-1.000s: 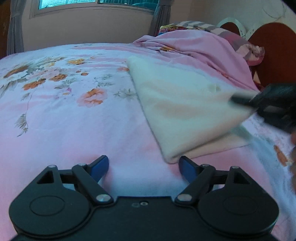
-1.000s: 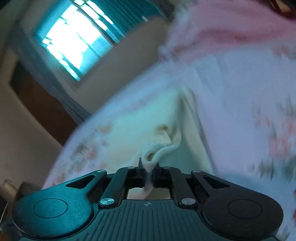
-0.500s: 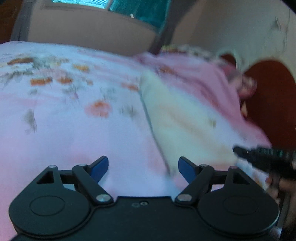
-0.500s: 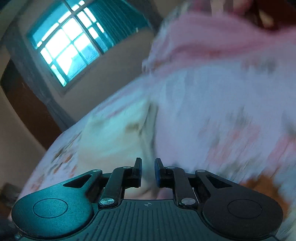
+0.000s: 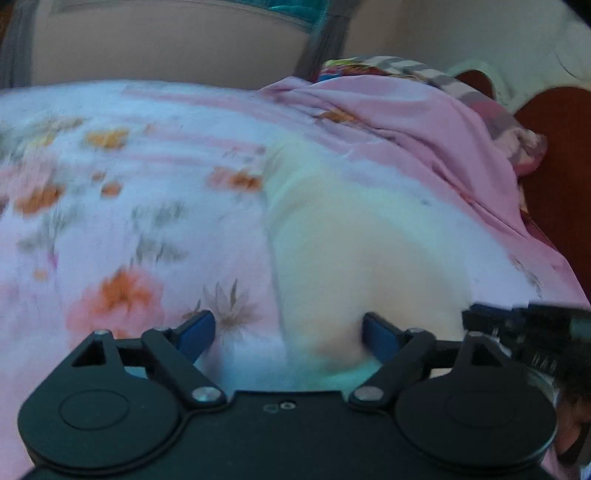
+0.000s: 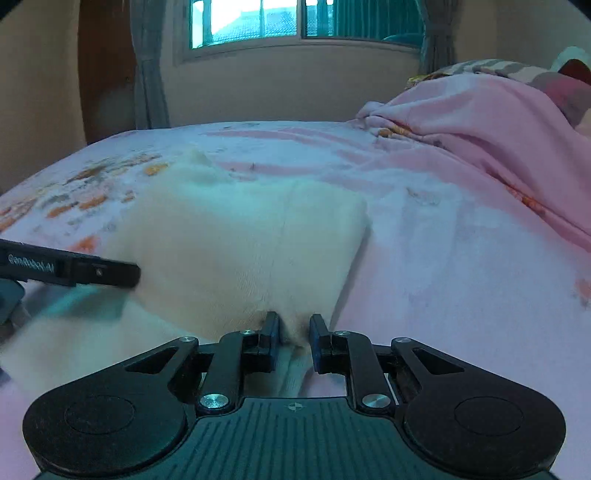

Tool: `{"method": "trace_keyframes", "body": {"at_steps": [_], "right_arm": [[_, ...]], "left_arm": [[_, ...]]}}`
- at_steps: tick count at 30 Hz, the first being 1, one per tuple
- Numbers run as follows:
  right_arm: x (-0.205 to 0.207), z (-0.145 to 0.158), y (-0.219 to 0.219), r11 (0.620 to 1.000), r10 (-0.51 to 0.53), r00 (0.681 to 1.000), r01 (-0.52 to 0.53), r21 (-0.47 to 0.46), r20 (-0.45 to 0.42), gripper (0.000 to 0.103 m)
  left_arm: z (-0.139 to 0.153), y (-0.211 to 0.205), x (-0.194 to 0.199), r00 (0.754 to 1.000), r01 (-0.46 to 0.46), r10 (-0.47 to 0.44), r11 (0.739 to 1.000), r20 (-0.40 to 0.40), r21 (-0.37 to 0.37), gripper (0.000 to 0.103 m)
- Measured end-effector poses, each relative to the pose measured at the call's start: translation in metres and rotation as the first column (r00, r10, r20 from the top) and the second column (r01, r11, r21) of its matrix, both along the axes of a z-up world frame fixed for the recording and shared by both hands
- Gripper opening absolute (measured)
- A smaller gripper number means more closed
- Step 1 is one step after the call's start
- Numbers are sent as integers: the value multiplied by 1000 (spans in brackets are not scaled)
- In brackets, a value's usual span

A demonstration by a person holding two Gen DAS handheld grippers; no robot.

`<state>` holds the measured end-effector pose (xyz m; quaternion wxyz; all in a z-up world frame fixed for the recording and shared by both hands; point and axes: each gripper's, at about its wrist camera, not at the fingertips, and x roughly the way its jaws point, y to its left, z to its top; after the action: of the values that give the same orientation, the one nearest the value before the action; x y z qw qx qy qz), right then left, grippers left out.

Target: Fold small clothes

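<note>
A cream folded garment [image 5: 351, 240] lies flat on the pink floral bedsheet [image 5: 122, 229]. My left gripper [image 5: 288, 325] is at its near left corner, jaws wide and opening; the cloth's edge lies between the blue pads [image 5: 376, 332] without being pressed. In the right wrist view the garment [image 6: 240, 240] fills the middle. My right gripper [image 6: 293, 326] sits at its near edge, jaws a narrow gap apart and opening, with a small bump of cloth between them, not pinched. The left gripper's finger [image 6: 92, 271] reaches in from the left; the right gripper [image 5: 517, 325] shows at the lower right.
A crumpled pink blanket [image 6: 480, 122] and striped pillows [image 5: 424, 74] are heaped at the back right by a brown headboard [image 5: 554, 166]. Behind the bed are a beige wall [image 6: 295, 85], a window [image 6: 258, 18] and grey curtains [image 6: 147, 66].
My right gripper let go of the pinched cloth fold and rolled back level. The garment now lies flat. My left gripper slid right, up to the garment's near corner.
</note>
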<state>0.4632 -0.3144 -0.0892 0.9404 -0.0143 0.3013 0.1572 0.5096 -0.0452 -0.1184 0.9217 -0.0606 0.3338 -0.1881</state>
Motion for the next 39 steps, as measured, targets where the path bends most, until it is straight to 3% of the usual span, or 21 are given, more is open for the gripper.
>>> {"method": "trace_keyframes", "body": {"at_steps": [2, 6, 7, 8, 9, 11, 13, 15, 16, 17, 18, 19, 21, 23, 28, 34, 36, 39], "right_arm": [[-9, 21, -9, 998, 5, 996, -11, 70, 89, 16], [15, 29, -12, 992, -13, 991, -4, 129, 130, 16], [28, 18, -10, 995, -6, 995, -3, 101, 95, 16], [43, 3, -8, 999, -12, 1000, 12, 43, -1, 16], [52, -11, -10, 999, -17, 999, 19, 30, -49, 16], [55, -2, -18, 997, -26, 998, 31, 73, -65, 16], [47, 17, -27, 992, -37, 999, 36, 121, 12, 16], [54, 23, -21, 991, -55, 996, 46, 124, 71, 16], [60, 17, -21, 990, -65, 996, 57, 126, 60, 16], [73, 1, -15, 994, -65, 998, 67, 83, -22, 16], [81, -18, -11, 996, -72, 992, 77, 44, -103, 23], [79, -23, -15, 994, -86, 993, 91, 66, -82, 25], [80, -21, -25, 984, -121, 986, 135, 119, -115, 41], [81, -17, -33, 979, -153, 981, 167, 114, -117, 53], [27, 16, -36, 984, -120, 992, 125, 128, -46, 54], [-31, 31, -26, 982, -79, 997, 79, 172, -2, 54], [-44, 22, -18, 984, -69, 997, 73, 164, -30, 54], [-48, -5, -2, 996, -73, 989, 79, 45, -127, 54]], "left_arm": [[14, 7, 2, 996, -17, 19, 1000, 83, -22, 83], [20, 8, 43, 994, -62, 66, 997, 82, -47, 87], [13, 4, 57, 997, -64, 65, 998, 51, -20, 88], [4, 0, 68, 998, -67, 67, 997, 7, 34, 97], [-4, 0, 74, 998, -69, 69, 997, -11, 34, 99], [6, 1, 77, 997, -75, 75, 997, -18, 0, 96], [21, 8, 68, 994, -92, 93, 995, 59, -26, 93], [15, 5, 74, 994, -109, 109, 994, 26, 27, 95], [4, 0, 79, 994, -107, 108, 992, -20, 73, 97], [-3, -3, 78, 994, -106, 108, 990, -12, 92, 99], [-4, -6, 75, 994, -107, 106, 988, 11, 111, 99], [-2, -10, 73, 994, -112, 110, 985, 21, 135, 99], [5, -15, 68, 993, -115, 112, 979, 29, 171, 99], [15, -17, 63, 994, -104, 99, 976, 39, 192, 97], [38, -20, 34, 997, -34, 18, 978, 80, 207, 96], [40, -16, -19, 997, -25, 12, 986, 77, 166, 96], [32, -19, -32, 999, -1, -7, 985, 47, 172, 96], [7, -29, -44, 1000, 14, -14, 966, -2, 257, 97]]}}
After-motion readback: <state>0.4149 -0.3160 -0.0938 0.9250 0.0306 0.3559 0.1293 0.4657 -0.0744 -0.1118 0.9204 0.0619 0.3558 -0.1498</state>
